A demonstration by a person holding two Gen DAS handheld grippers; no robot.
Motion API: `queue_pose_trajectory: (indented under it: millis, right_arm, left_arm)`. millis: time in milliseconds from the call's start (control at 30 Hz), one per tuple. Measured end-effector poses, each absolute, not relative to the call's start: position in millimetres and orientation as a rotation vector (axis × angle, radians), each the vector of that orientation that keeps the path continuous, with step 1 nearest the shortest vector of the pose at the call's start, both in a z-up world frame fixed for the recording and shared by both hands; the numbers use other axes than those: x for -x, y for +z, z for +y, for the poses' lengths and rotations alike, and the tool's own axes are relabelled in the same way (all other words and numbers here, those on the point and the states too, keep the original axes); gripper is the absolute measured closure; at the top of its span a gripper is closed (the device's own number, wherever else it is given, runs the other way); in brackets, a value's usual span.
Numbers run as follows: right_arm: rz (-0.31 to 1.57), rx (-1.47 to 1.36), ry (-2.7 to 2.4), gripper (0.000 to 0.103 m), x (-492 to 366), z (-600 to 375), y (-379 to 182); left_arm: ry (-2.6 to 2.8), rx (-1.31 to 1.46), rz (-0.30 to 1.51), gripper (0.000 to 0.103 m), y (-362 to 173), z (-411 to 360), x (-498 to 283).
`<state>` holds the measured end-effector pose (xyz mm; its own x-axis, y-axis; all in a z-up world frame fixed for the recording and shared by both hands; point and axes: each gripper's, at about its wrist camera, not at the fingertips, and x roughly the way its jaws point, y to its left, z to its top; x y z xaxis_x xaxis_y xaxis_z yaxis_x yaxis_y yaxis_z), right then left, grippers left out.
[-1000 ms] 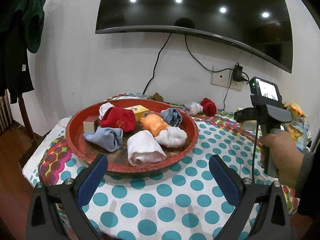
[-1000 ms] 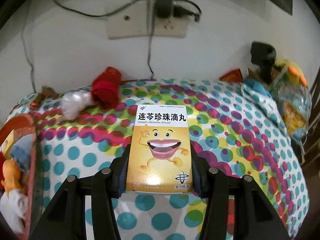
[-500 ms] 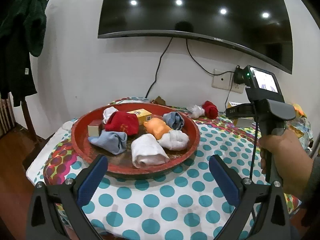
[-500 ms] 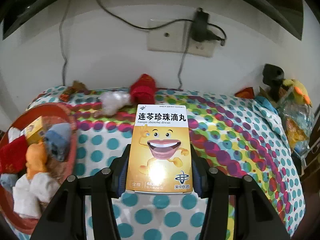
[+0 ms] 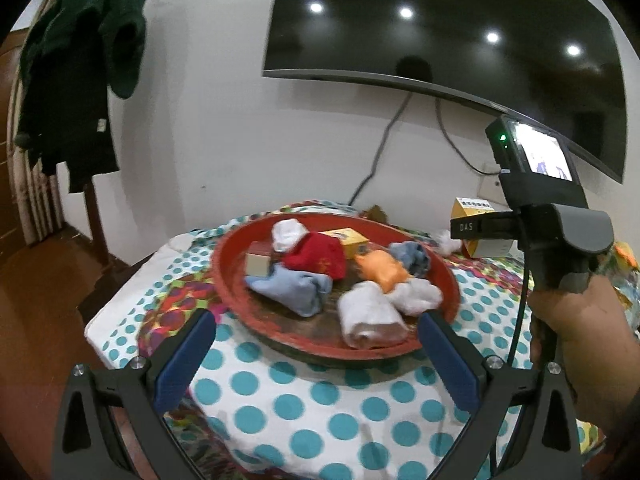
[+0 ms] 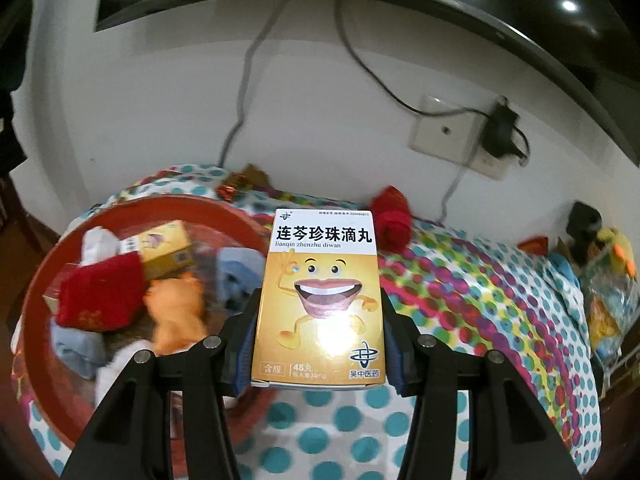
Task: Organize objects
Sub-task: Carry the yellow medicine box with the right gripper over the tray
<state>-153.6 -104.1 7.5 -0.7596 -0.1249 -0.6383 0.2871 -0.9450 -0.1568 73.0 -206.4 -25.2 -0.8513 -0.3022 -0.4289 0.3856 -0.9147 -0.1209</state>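
My right gripper [image 6: 320, 340] is shut on a yellow medicine box [image 6: 320, 300] with a cartoon mouth, held above the table near the right rim of the red tray [image 6: 32, 320]. The box also shows in the left wrist view [image 5: 476, 216], in front of the right gripper's body [image 5: 560, 232]. The red tray [image 5: 448, 280] holds several rolled socks, a red sock [image 5: 320, 256], an orange one [image 5: 380, 272] and small boxes. My left gripper [image 5: 316, 360] is open and empty, low over the table in front of the tray.
A polka-dot cloth [image 5: 320, 408] covers the table. A red sock [image 6: 392, 220] and a white sock [image 5: 448, 240] lie by the back wall. A wall socket with charger [image 6: 472, 136] and a TV [image 5: 440, 20] hang above. Bags and toys [image 6: 608, 280] crowd the right edge.
My right gripper has swung left with the box, bringing the tray into its view. My left gripper has drawn back and turned left.
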Motion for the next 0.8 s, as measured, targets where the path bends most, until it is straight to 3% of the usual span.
queue_pose_trajectory:
  millis: [800]
  right_arm:
    - [0.466, -0.899, -2.546, 0.055, 120.6, -232.0, 15.0]
  left_arm:
    - [-2.559, -0.516, 0.325, 0.000, -13.9, -260.4, -103.2]
